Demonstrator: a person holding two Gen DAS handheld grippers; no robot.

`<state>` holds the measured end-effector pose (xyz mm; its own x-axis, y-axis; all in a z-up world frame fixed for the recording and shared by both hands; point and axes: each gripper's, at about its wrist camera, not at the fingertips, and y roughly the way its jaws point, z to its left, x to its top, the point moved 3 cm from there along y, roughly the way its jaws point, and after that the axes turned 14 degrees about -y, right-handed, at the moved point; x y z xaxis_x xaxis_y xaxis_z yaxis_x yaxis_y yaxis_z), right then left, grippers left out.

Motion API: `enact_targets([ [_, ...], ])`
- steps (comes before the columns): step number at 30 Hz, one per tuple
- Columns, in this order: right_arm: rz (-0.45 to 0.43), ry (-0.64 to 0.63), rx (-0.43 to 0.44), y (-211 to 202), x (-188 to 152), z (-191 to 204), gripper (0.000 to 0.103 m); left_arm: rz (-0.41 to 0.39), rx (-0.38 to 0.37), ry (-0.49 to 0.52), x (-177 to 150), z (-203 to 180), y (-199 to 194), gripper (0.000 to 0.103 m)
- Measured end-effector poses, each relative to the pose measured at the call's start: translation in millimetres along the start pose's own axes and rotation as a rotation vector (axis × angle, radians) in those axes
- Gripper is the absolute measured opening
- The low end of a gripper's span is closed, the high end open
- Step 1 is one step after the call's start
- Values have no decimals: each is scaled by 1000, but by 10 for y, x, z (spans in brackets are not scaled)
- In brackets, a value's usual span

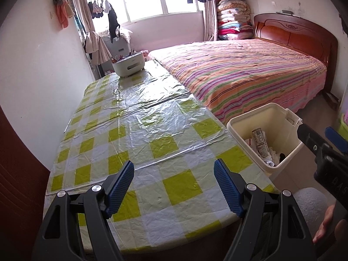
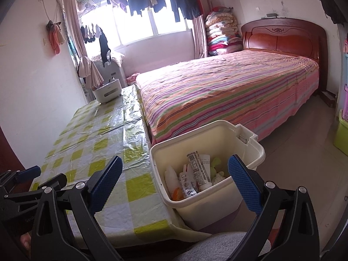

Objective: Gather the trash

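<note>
A cream trash bin (image 2: 195, 128) stands on the floor against the table's right edge. Inside lie a printed carton (image 2: 196, 167), a blister pack (image 2: 187, 184) and several wrappers. My right gripper (image 2: 175, 167) hovers open just in front of the bin, with nothing between its blue pads. My left gripper (image 1: 174, 174) is open over the near end of the table (image 1: 152, 113), which wears a green-and-white checked plastic cloth, and holds nothing. The bin (image 1: 243, 119) and the right gripper (image 1: 315, 130) show at the right of the left wrist view. I see no loose trash on the cloth.
A white caddy (image 1: 129, 65) sits at the table's far end. A striped bed (image 1: 239, 71) runs along the table's right side behind the bin. A green box (image 2: 341, 134) stands on the floor at far right. The person's grey-clad knee (image 2: 217, 248) is below the grippers.
</note>
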<state>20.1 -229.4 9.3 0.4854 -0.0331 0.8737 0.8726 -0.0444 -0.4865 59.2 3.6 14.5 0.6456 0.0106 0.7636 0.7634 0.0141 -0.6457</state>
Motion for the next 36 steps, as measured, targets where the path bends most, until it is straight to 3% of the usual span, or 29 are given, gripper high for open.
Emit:
enact_targets([
  [36,51,14,-29,338,-38,-103,96,92,-68,75,78,-319,407,74],
])
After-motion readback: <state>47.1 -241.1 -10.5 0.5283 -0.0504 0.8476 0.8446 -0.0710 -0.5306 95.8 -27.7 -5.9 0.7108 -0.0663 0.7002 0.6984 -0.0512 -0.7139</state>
